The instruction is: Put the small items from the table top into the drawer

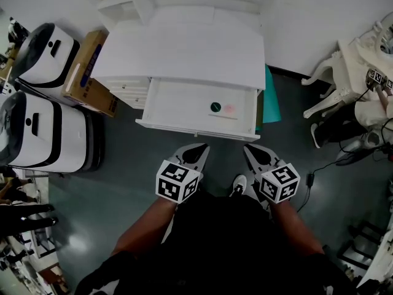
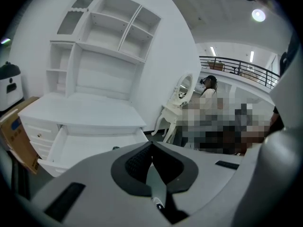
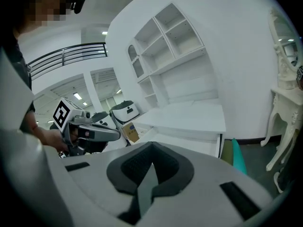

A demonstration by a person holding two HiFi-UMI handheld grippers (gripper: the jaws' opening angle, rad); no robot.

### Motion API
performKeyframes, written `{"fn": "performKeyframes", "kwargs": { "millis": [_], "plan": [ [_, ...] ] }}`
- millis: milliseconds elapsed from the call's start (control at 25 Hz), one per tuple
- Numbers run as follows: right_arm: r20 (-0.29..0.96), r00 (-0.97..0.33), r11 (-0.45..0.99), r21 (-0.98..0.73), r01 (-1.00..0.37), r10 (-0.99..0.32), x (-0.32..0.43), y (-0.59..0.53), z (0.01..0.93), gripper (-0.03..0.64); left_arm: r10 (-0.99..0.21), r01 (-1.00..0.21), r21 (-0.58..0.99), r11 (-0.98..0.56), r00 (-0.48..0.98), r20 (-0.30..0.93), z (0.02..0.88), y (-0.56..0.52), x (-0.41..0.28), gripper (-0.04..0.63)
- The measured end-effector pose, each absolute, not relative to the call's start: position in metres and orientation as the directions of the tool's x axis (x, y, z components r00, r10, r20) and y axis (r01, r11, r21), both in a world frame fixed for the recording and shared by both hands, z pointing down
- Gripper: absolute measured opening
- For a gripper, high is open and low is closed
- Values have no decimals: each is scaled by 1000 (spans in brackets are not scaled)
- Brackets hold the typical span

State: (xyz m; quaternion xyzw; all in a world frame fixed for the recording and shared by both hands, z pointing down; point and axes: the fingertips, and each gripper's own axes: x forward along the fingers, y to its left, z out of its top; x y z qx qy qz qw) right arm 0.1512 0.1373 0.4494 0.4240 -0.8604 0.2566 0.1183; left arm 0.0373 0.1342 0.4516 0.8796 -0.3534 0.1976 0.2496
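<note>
Drawer (image 1: 178, 103) holds pinkish item (image 1: 229, 109), perhaps eraser, overhead only; left tool (image 1: 195, 152), right tool (image 1: 258, 154) closed.

The desk (image 1: 184, 48) is smooth and white, like painted wood, with a soft, dull look. Its drawer (image 1: 178, 106) looks the same. The floor (image 1: 116, 183) is dark, smooth and shiny. The box (image 1: 86, 72) is brown cardboard. The big machine (image 1: 52, 131) has a glossy white plastic shell. The left gripper (image 1: 195, 154) and right gripper (image 1: 258, 155) are dull grey plastic, with rough black pads (image 2: 137, 163).
</note>
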Motion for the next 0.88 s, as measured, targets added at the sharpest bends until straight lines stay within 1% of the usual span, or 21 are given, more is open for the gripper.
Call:
{"fn": "performKeyframes", "kwargs": {
  "millis": [400,880],
  "plan": [
    [421,-601,498,-337,-799,-679,166,139,458,25,-493,-708,283,-647,671,554,457,139,60,3],
    [423,-596,499,-327,-803,-682,162,139,460,25,-494,-708,269,-653,667,558,450,135,56,3]
  ]
}}
